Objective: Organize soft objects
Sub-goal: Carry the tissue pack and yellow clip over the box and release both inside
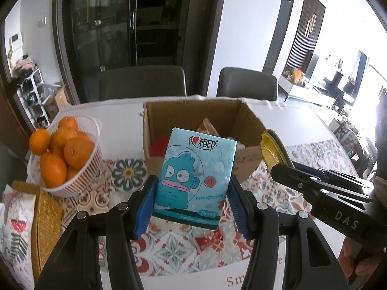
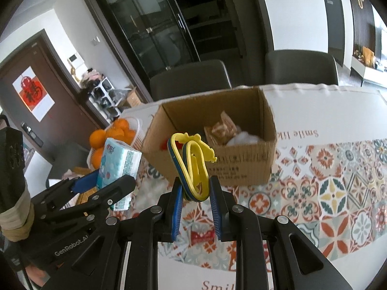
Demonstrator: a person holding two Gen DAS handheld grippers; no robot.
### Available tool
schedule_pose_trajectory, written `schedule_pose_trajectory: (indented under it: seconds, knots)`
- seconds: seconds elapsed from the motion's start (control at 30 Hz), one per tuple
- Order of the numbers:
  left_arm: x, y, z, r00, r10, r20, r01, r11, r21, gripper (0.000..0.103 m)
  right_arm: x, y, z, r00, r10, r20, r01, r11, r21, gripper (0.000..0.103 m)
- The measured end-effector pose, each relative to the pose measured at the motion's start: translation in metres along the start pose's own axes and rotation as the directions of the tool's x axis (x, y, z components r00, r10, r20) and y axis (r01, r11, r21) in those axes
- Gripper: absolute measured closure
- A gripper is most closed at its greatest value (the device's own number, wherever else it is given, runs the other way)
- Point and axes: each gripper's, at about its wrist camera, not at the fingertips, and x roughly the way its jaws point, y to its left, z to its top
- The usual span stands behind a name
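Note:
My left gripper (image 1: 192, 188) is shut on a light-blue tissue pack (image 1: 194, 177) with a cartoon fish on it, held upright above the patterned tablecloth. The same pack (image 2: 118, 163) shows at the left of the right wrist view. My right gripper (image 2: 195, 194) is shut on a yellow and blue rubbery folded item (image 2: 192, 166), also seen as the yellow-blue item (image 1: 272, 151) in the left wrist view. Both are held in front of an open cardboard box (image 1: 241, 118) (image 2: 246, 166), which holds a red thing, a brown packet and something white.
A white basket of oranges (image 1: 65, 154) stands left of the box, with a woven mat (image 1: 46, 217) and a printed bag nearer me. A small red packet (image 2: 202, 235) lies on the cloth below the right gripper. Two dark chairs (image 1: 142, 82) stand behind the table.

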Motion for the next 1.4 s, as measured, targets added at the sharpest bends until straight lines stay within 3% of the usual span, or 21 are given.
schedule_pose_trajectory:
  seconds: [0.4, 0.77, 1.4]
  knots:
    - [0.002, -0.003, 0.036, 0.999, 0.0, 0.051, -0.001, 1.0, 0.016, 0.047, -0.007, 0.0, 0.036, 0.998, 0.002, 0.07, -0.001, 1.0, -0.019, 0.08]
    - [0.025, 0.002, 0.059, 0.999, -0.022, 0.034, 0.023, 1.0, -0.017, 0.047, 0.007, -0.002, 0.066, 0.996, -0.001, 0.086, 0.005, 0.999, -0.04, 0.08]
    - [0.083, 0.007, 0.089, 0.999, -0.002, -0.054, 0.002, 1.0, -0.003, 0.047, 0.059, -0.018, 0.098, 0.999, -0.031, -0.013, 0.03, 0.998, -0.047, 0.08]
